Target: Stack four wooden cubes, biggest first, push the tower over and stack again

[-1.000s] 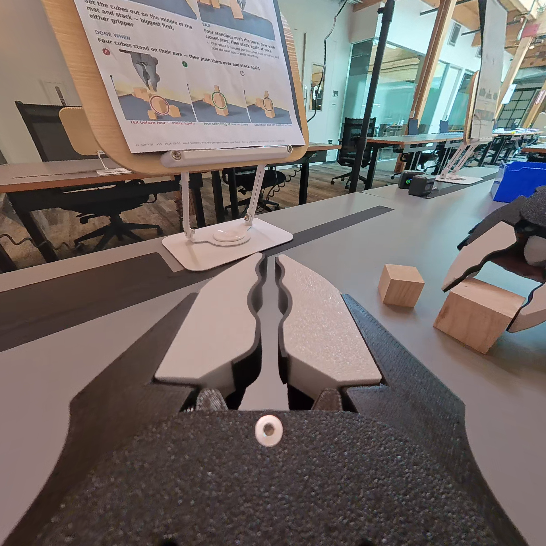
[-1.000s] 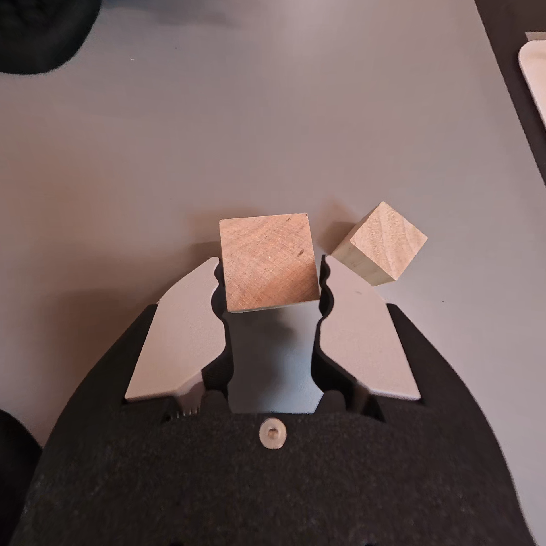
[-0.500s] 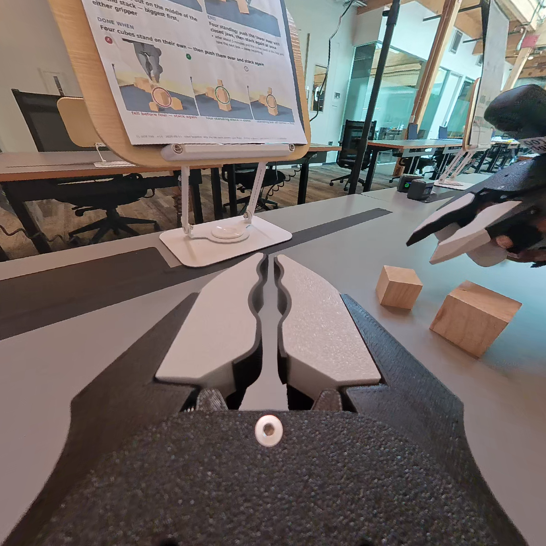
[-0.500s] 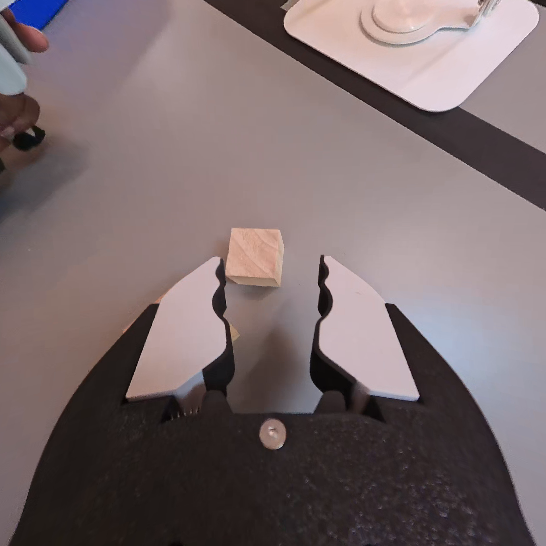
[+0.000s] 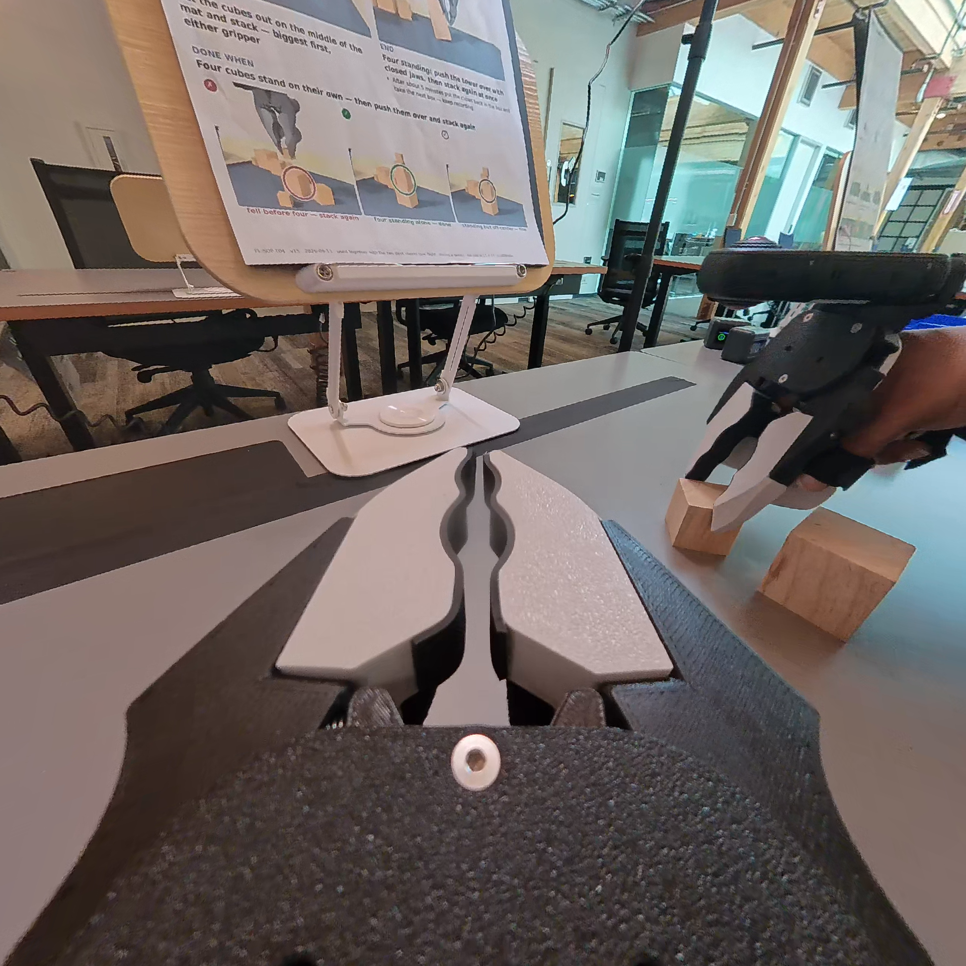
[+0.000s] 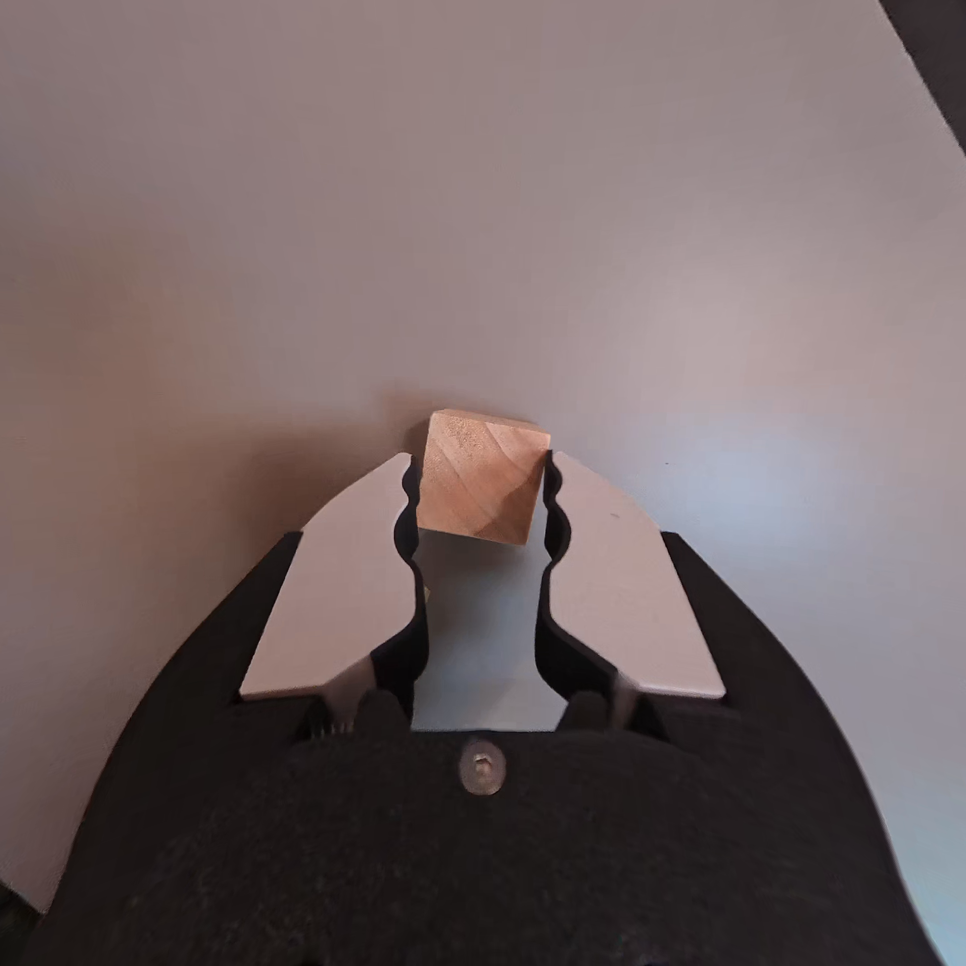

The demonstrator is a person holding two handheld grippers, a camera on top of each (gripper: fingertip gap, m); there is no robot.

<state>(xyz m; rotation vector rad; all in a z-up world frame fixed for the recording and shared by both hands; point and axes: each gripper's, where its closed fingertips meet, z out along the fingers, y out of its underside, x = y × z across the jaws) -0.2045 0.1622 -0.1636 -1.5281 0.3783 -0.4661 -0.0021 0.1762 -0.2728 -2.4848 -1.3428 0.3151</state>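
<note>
On the grey table (image 6: 679, 261), the right gripper (image 6: 481, 462) clamps a small wooden cube (image 6: 478, 483) by its flat sides (light, stiff, probably easy to grip), while the left gripper (image 5: 478, 460) rests closed, empty.

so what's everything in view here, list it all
small wooden cube: 1, light wood, on the table between the right gripper's fingers
large wooden cube: 1, light wood, on the table beside the small one
sheet stand: 1, white base, wooden board with printed sheet, far side of the table
table: 1, grey with a dark strip
office chairs: several, black, background
left gripper: 1, black and white, shut, nothing in it
right gripper: 1, pads against the small cube's sides
hand: 1, holding the right gripper
</note>
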